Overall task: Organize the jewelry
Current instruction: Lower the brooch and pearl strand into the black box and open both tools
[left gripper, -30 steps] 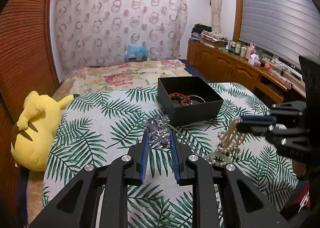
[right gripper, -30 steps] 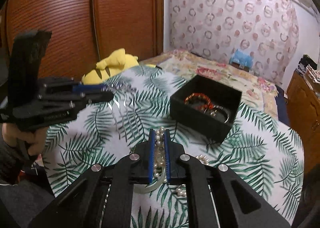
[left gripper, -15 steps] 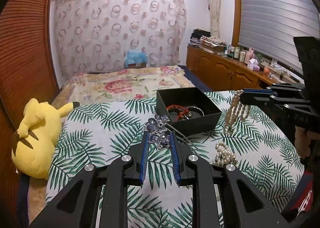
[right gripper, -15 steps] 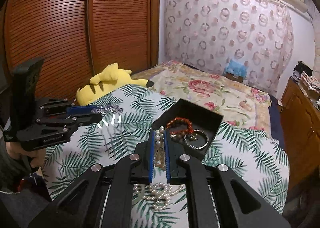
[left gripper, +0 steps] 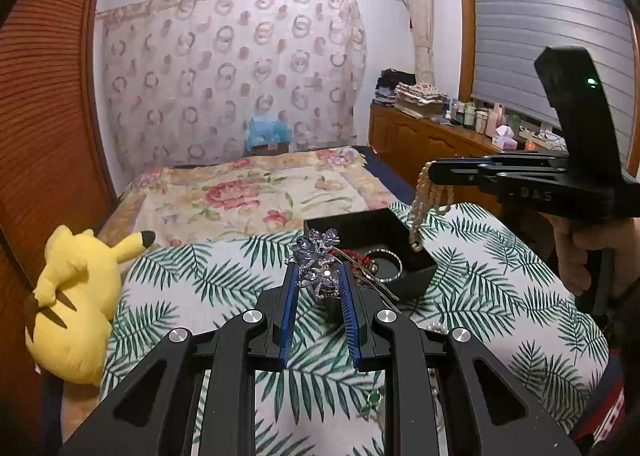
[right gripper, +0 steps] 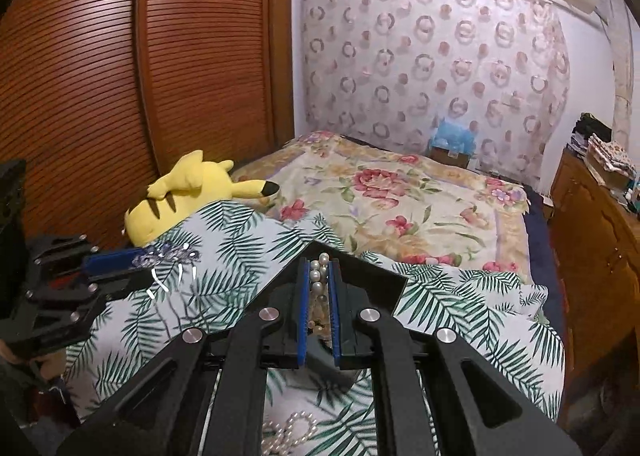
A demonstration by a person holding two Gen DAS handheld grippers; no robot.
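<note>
Your left gripper has its jaws clamped on the sparkly hair comb. Your right gripper has its jaws clamped on the pearl necklace, hanging at 2 o'clock over the black box. A red bracelet and a ring are inside already. More pearls wait on the bed.
</note>
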